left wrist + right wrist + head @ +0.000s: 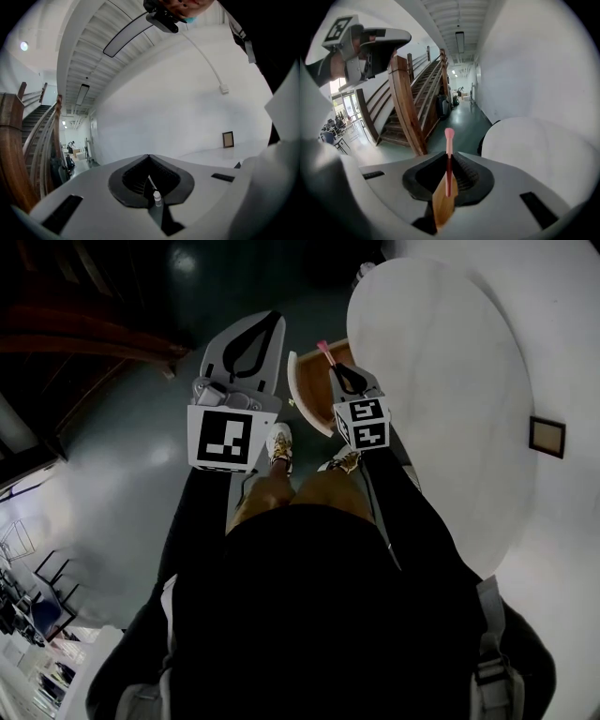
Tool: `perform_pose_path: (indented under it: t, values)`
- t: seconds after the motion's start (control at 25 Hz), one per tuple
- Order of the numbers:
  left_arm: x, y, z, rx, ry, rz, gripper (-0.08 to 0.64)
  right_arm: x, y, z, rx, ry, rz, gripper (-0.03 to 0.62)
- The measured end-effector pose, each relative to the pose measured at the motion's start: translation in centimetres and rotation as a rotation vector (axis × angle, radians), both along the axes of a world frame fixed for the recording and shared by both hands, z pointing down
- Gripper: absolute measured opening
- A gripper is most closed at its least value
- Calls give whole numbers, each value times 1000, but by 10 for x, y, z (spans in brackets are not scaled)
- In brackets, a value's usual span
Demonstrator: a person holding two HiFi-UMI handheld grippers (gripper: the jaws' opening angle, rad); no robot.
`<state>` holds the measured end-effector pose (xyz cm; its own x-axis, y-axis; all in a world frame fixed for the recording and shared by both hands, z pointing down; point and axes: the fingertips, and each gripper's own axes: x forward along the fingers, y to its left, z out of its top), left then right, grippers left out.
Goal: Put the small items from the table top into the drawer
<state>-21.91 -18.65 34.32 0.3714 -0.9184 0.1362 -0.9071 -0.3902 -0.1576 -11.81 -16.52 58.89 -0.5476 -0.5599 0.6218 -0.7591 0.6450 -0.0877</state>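
Note:
My right gripper (336, 367) (449, 154) is shut on a thin stick with a pink tip (324, 350) (449, 140), which pokes out past the fingertips. It hangs over the open wooden drawer (314, 390) at the left edge of the round white table (441, 381) (534, 150). My left gripper (272, 317) (149, 157) is beside it to the left, over the floor, with its jaws shut. A small white piece (157, 198) shows low in its slit; I cannot tell what it is.
A wooden staircase (408, 108) rises beyond the dark green floor (141, 427). A small framed picture (547, 437) (228, 139) leans at the white wall. The person's shoes (279, 442) stand just in front of the drawer.

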Motion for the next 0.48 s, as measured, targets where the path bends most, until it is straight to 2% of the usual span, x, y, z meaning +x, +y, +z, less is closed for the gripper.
perform_pose_path:
  t: [0.24, 0.48]
  values:
    - [-13, 2, 6, -12, -7, -20, 15, -8, 14, 57, -118, 67, -46, 63]
    - [-24, 12, 15, -34, -29, -37, 15, -1, 24, 104, -240, 118, -26, 63]
